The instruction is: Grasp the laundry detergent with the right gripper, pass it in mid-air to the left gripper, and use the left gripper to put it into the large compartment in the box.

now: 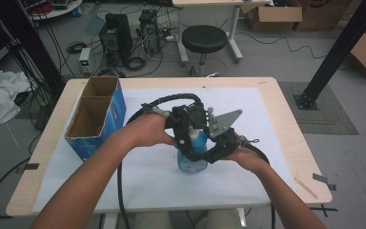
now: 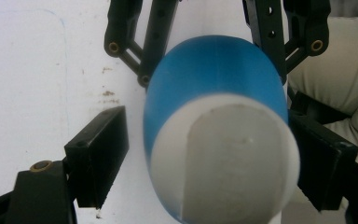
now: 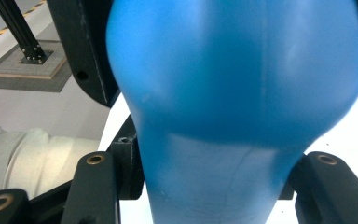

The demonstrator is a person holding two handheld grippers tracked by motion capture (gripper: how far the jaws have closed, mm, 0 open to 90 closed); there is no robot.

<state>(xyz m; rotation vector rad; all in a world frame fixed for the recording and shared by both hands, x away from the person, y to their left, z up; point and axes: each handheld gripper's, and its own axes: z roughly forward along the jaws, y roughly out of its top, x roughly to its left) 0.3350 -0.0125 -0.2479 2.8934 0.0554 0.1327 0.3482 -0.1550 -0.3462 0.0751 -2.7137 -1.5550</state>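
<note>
Step in hand: two-tool hold on blue translucent plastic spray bottle with white top (image 1: pixel 193 155), standing upright on white paper sheet (image 1: pixel 138 186) at middle of table (image 1: pixel 286 138).

Right tool (image 1: pixel 205 155) clenched on bottle's lower body; pads press both sides in right gripper view.

Left tool (image 1: pixel 189 133) comes from above over white top; near pad (image 2: pixel 100 154) stands apart from bottle (image 2: pixel 214 79), far pad hidden behind it, so grip not settled; likely released.

Next move, judged: close left tool squarely on top while right steadies.

Hard to make out: nozzle, trigger, liquid level; bottle (image 3: pixel 237 93) blurred close up. Open blue cardboard box (image 1: pixel 97 117) at far left.
</note>
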